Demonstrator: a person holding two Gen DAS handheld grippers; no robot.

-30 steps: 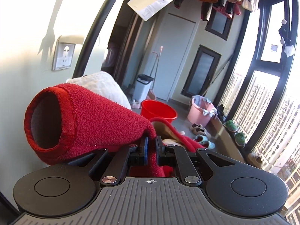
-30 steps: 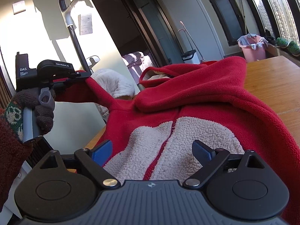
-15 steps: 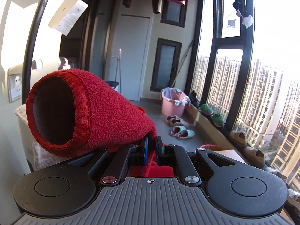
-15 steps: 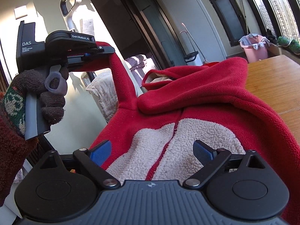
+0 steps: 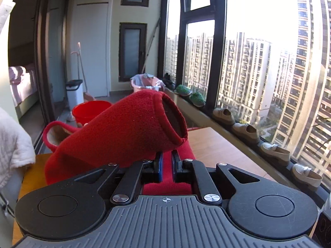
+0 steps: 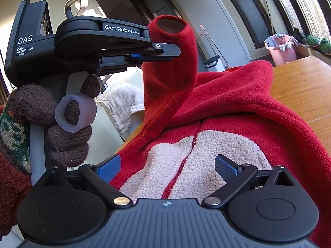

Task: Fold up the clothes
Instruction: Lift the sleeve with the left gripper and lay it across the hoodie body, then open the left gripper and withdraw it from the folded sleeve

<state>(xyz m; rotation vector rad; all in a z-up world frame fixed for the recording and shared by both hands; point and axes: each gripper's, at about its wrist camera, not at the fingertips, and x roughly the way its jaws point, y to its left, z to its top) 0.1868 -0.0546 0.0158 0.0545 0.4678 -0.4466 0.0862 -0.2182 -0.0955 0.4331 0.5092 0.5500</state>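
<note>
The left gripper (image 6: 163, 51) pinches a red fleece hoodie's sleeve (image 6: 171, 62), lifted at eleven o'clock; thin grip may slip. The right gripper (image 6: 167, 169), empty, is opening wide.

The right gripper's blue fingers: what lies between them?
In the right wrist view, the red hoodie's pale fleece lining lies between the fingers, untouched, as the jaws are opening.

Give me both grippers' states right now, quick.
Left gripper: shut on the red fleece sleeve, held up off the table.
Right gripper: jaws opening, nothing gripped, over the jacket's cream lining.
</note>
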